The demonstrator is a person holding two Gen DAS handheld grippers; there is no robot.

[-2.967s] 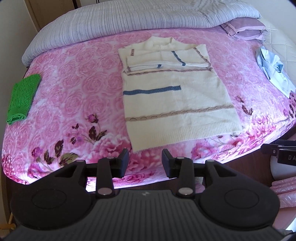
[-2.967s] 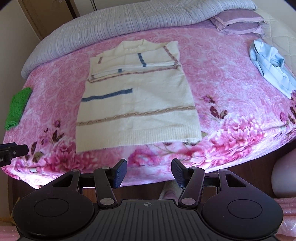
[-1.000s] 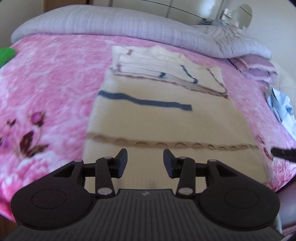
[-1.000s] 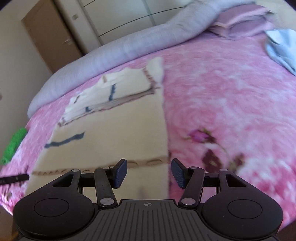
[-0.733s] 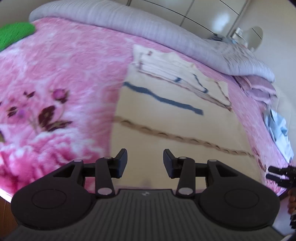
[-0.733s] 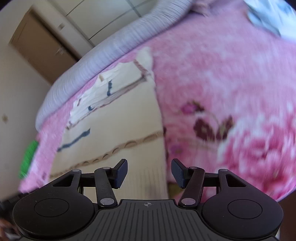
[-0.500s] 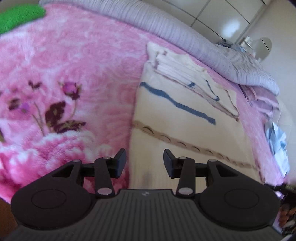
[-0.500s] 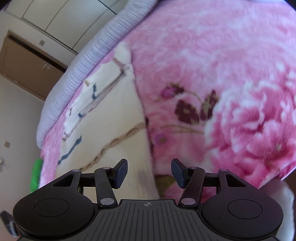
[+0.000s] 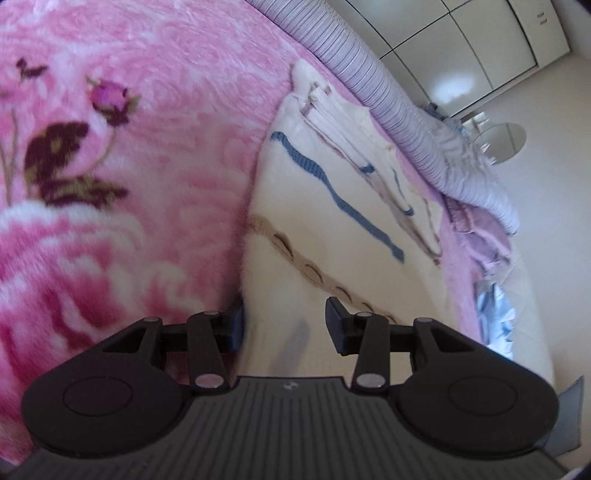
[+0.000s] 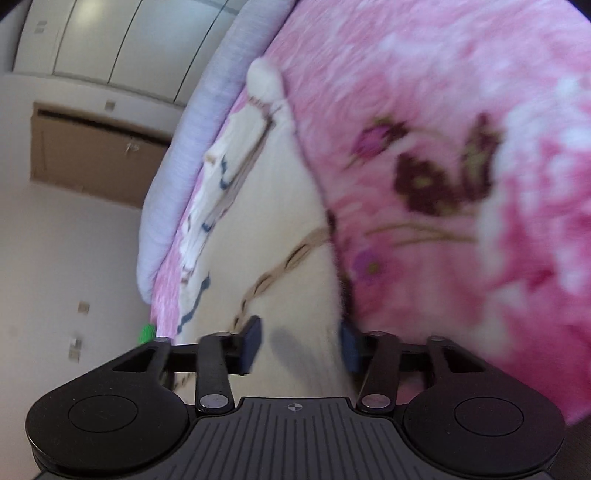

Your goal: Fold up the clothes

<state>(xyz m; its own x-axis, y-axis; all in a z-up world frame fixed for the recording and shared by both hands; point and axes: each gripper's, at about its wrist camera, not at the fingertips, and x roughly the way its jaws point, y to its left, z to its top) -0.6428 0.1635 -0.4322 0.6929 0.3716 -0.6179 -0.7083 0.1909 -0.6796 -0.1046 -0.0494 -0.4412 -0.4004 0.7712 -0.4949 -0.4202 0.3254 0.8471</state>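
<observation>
A cream knit sweater (image 9: pixel 332 236) with blue and tan stripes lies flat on the pink floral blanket (image 9: pixel 110 184), sleeves folded across its chest. My left gripper (image 9: pixel 282 325) is open and straddles the sweater's bottom left corner, one finger at the outer edge, one over the fabric. In the right wrist view the sweater (image 10: pixel 280 229) fills the centre. My right gripper (image 10: pixel 299 345) is open and straddles the bottom right corner, one finger beside the blanket (image 10: pixel 461 147).
A grey striped duvet (image 9: pixel 388 96) runs along the bed's far side. Purple pillows (image 9: pixel 484 236) and a light blue garment (image 9: pixel 495 310) lie beyond the sweater. A green cloth (image 10: pixel 147 332) shows small at the left. Cupboards (image 10: pixel 110 33) and a door stand behind.
Both grippers came in from off the bed and dropped low to the sweater's bottom hem, the left to the left corner, the right to the right corner. Both stayed open.
</observation>
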